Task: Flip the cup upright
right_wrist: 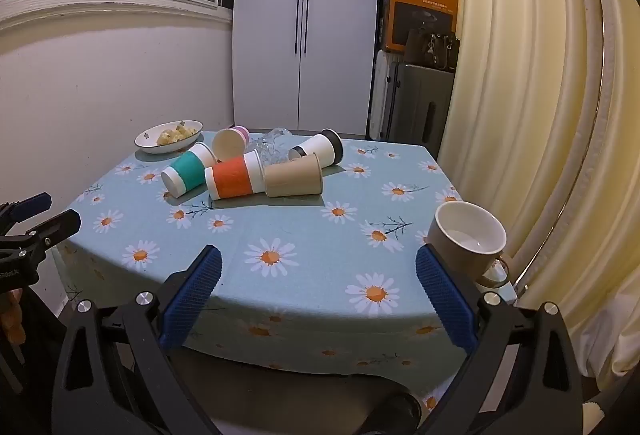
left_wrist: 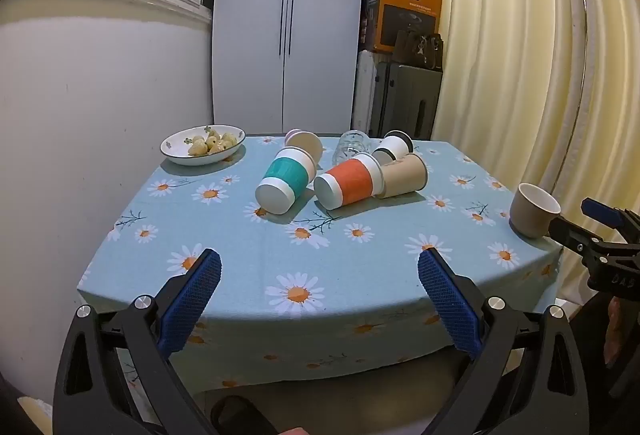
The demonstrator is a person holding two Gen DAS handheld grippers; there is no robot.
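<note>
Cream curtains (right_wrist: 540, 95) hang along the right of the room, and a white wardrobe (left_wrist: 288, 23) stands behind the table (left_wrist: 248, 263) with its pale blue daisy-print cloth. Beside the wardrobe an orange cardboard box (right_wrist: 424, 11) reads "PHILIPS".

Near the table's middle lies a heap of tipped cups: a white paper cup with a teal sleeve (left_wrist: 282, 179), a white paper cup with an orange sleeve (left_wrist: 348, 181), a plain brown paper cup (right_wrist: 294, 179), a white cup with a black lid (right_wrist: 320, 149), a pink-banded cup (right_wrist: 230, 143) and a clear glass (left_wrist: 352, 147). A white bowl of pale snacks (left_wrist: 202, 145) sits at the far left corner.

A beige ceramic mug with a white inside (right_wrist: 466, 241) stands upright near the right edge, close by the near right corner.

Both tools hover level off the near edge, over open cloth. Left gripper (left_wrist: 320, 275) has its fingers (left_wrist: 196, 299) spread wide, grasping nothing. Right gripper (right_wrist: 318, 273) is likewise released, one pad just beside the mug.
</note>
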